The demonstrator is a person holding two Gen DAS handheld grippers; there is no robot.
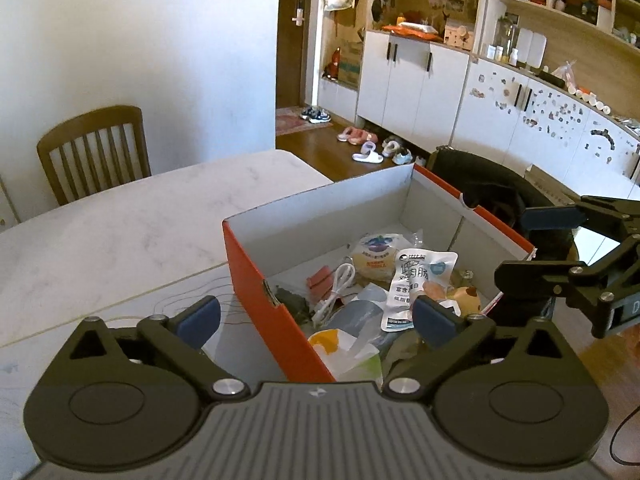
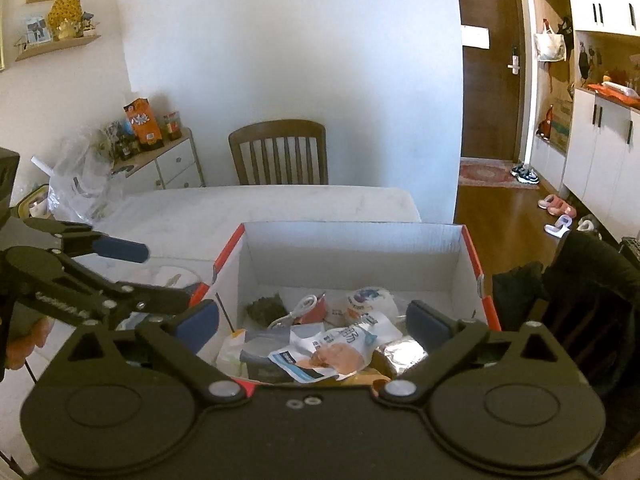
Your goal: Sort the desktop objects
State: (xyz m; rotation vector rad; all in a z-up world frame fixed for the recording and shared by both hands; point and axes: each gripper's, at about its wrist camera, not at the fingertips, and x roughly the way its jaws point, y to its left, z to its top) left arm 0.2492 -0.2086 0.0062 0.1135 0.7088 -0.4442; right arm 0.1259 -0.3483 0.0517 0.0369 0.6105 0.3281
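While both sets of jaws stand wide apart with nothing between them, the left gripper [image 1: 316, 320] and right gripper [image 2: 312, 322] hover over the orange box [image 1: 256, 280] on the pale surface [image 1: 120, 220], where a white snack pouch [image 1: 416, 280], cable [image 1: 338, 286] and other packets lie.

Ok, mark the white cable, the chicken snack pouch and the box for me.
white cable [image 1: 335, 292], left wrist view, on its looped middle.
chicken snack pouch [image 2: 340, 346], right wrist view, on its printed front.
box [image 1: 256, 280], left wrist view, on its orange side wall.

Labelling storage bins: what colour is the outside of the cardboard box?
Orange-red outside, white inside: the box shows best in the left wrist view.
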